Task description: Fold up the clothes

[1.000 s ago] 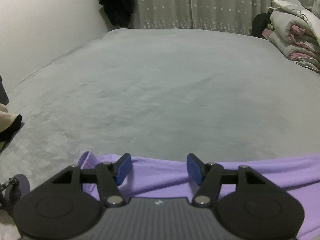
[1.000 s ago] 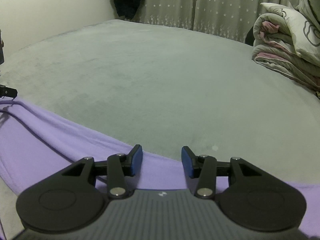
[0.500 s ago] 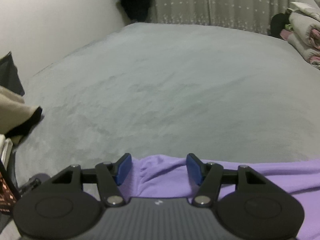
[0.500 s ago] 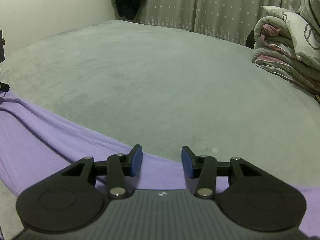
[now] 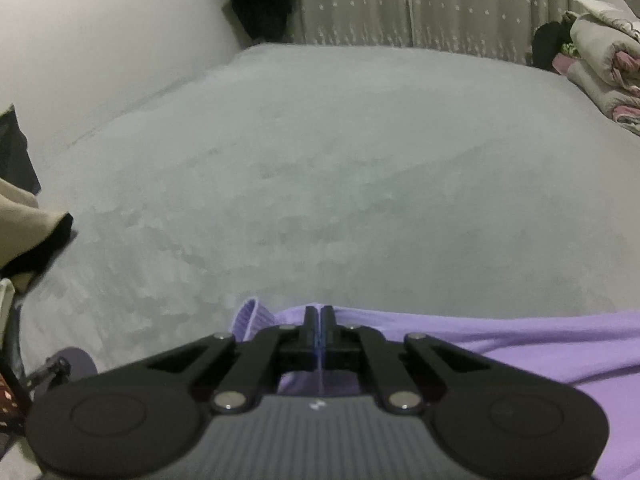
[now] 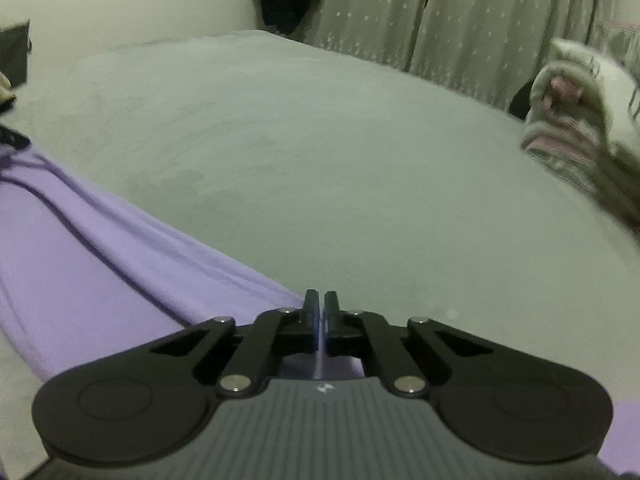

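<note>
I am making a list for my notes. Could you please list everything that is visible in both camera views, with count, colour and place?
purple garment: one, lilac, along near edge of bed, ribbed cuff at left end
bed cover: one, grey, fills both views
folded quilts: one pile, grey and pink, far right on bed
curtains: grey with small stars, behind bed
dark clothes: black, hanging by curtain
beige cloth: one, beige with black edge, left margin
left tool: black, blue pads, shut on purple garment
right tool: black, blue pads, shut on purple garment

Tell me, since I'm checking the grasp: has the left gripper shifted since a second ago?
Yes. The left gripper slid leftward along the purple garment toward its ribbed cuff, then closed on it.
</note>
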